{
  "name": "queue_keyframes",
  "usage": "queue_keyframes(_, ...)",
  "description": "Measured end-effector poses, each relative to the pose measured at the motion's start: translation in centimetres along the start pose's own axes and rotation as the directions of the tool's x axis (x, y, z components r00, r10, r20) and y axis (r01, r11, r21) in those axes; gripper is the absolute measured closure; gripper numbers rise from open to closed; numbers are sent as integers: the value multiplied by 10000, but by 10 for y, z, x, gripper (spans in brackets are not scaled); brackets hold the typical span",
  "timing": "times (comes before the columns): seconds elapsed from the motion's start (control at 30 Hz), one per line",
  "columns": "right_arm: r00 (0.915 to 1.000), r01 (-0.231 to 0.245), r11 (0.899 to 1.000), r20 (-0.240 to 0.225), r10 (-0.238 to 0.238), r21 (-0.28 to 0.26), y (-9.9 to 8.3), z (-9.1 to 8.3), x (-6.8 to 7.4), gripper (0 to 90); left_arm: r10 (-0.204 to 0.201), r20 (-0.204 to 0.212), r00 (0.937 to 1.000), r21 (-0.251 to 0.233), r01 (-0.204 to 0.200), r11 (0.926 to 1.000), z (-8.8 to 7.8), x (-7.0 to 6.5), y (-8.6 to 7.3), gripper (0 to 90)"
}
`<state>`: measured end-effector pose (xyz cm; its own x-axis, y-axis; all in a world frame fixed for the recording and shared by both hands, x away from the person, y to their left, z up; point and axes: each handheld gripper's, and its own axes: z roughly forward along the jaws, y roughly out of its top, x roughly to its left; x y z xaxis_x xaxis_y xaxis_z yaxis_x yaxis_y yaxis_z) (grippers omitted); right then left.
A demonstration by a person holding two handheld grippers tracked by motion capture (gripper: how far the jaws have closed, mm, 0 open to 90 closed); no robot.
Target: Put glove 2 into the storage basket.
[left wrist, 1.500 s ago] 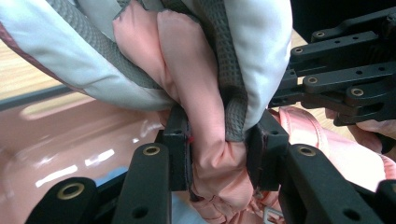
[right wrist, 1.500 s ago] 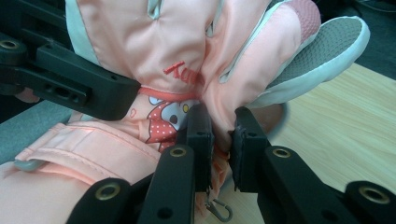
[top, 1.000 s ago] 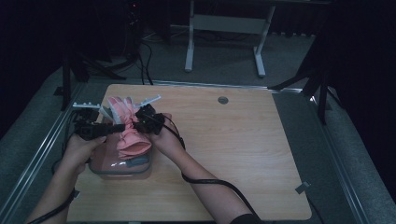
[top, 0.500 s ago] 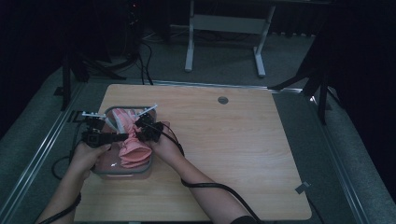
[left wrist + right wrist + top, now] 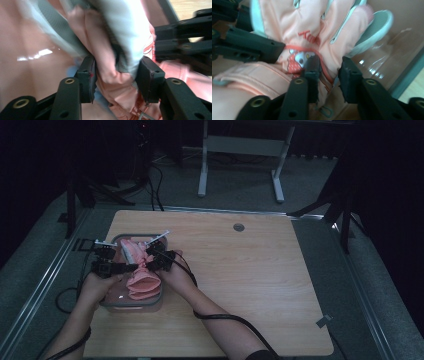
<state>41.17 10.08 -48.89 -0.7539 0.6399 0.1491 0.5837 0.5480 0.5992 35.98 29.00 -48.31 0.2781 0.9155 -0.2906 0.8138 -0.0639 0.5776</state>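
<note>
A puffy pink glove with pale mint trim lies in a clear plastic tub at the table's left. Both grippers meet over it. My left gripper comes in from the left. In the left gripper view its jaws have just been opening, but a bunched fold of the glove still fills the gap and presses both pads. My right gripper comes in from the right. Its jaws have also just been opening and straddle the glove's edge, with a slim gap at one pad.
The tub stands near the left edge of the wooden table. A round grommet is set in the far edge. Cables trail from both grippers across the front of the table. A desk frame stands on the floor beyond.
Both hands have sunk with the glove, from held above the tub down into it. The glove now rests lower and flatter in the tub.
</note>
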Motion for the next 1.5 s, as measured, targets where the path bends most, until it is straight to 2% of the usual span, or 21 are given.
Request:
queue_keyframes(0.07,9996,221,9993,186,-215,-302,2,-5,0,616,235,-400,9989,-107,-240,9997,0,-2,0,498)
queue_keyframes(0.13,9998,213,9977,34,-211,-645,4,-11,-3,523,597,-826,9948,-313,-625,9976,2,-5,0,441)
queue_keyframes(0.17,9995,278,9951,-96,-289,-947,4,-15,-4,474,680,-929,9933,-357,-716,9968,2,-7,1,418)
queue_keyframes(0.23,9994,283,9944,-144,-299,-1023,5,-17,-5,450,722,-1030,9921,-444,-771,9960,2,-9,1,403)
queue_keyframes(0.3,9980,417,9893,-419,-480,-1397,5,-27,-9,322,783,-1269,9888,-781,-886,9930,0,-14,2,380)
queue_keyframes(0.33,9980,417,9893,-419,-480,-1397,5,-27,-9,322,783,-1269,9888,-781,-886,9930,0,-14,2,353)
queue_keyframes(0.43,9918,240,9878,-1204,-428,-1540,1,-35,-19,199,964,-1667,9813,-1537,-1225,9805,-8,-17,0,211)
queue_keyframes(0.5,9897,248,9852,-1351,-482,-1695,0,-40,-23,184,1016,-1795,9785,-1741,-1333,9757,-11,-18,-1,139)
queue_keyframes(0.57,9905,316,9839,-1266,-544,-1759,-2,-42,-24,179,1004,-1559,9827,-2091,-1322,9689,-17,-20,-2,129)
queue_keyframes(0.6,9889,497,9832,-1293,-732,-1759,-4,-47,-27,152,1013,-1367,9854,-2308,-1311,9641,-21,-22,-2,63)
queue_keyframes(0.63,9881,521,9826,-1331,-766,-1784,-5,-49,-28,151,1091,-1312,9853,-2574,-1402,9561,-27,-28,-4,52)
queue_keyframes(0.73,9876,536,9795,-1349,-808,-1940,-9,-56,-33,150,1328,-1208,9838,-2771,-1618,9471,-32,-36,-5,52)
queue_keyframes(0.77,9869,519,9791,-1396,-803,-1967,-11,-59,-34,150,1507,-1039,9831,-2965,-1752,9388,-36,-45,-6,52)
queue_keyframes(0.8,9871,553,9783,-1365,-836,-1996,-13,-63,-36,150,1507,-1039,9831,-2965,-1752,9388,-36,-45,-6,52)
queue_keyframes(0.9,9856,665,9762,-1388,-964,-2062,-19,-73,-41,150,2024,-715,9767,-3298,-2147,9193,-43,-68,-8,52)
queue_keyframes(0.97,9853,674,9761,-1402,-977,-2064,-22,-76,-43,150,2024,-715,9767,-3298,-2147,9193,-43,-68,-8,52)
queue_keyframes(1.0,9849,692,9760,-1414,-998,-2064,-26,-80,-46,150,2347,-459,9710,-3528,-2356,9056,-46,-80,-9,52)
queue_keyframes(1.07,9849,725,9763,-1397,-1023,-2039,-30,-84,-50,150,2671,-328,9631,-3646,-2603,8940,-48,-94,-10,52)
queue_keyframes(1.2,9851,677,9759,-1412,-983,-2072,-39,-92,-58,150,3164,151,9485,-3800,-2873,8793,-48,-116,-12,52)
queue_keyframes(1.3,9849,642,9760,-1444,-957,-2082,-47,-98,-64,149,3628,327,9313,-3932,-3218,8613,-47,-134,-15,52)
queue_keyframes(1.5,9860,543,9751,-1425,-863,-2148,-62,-111,-76,148,4271,663,9018,-3989,-3684,8397,-41,-164,-19,52)
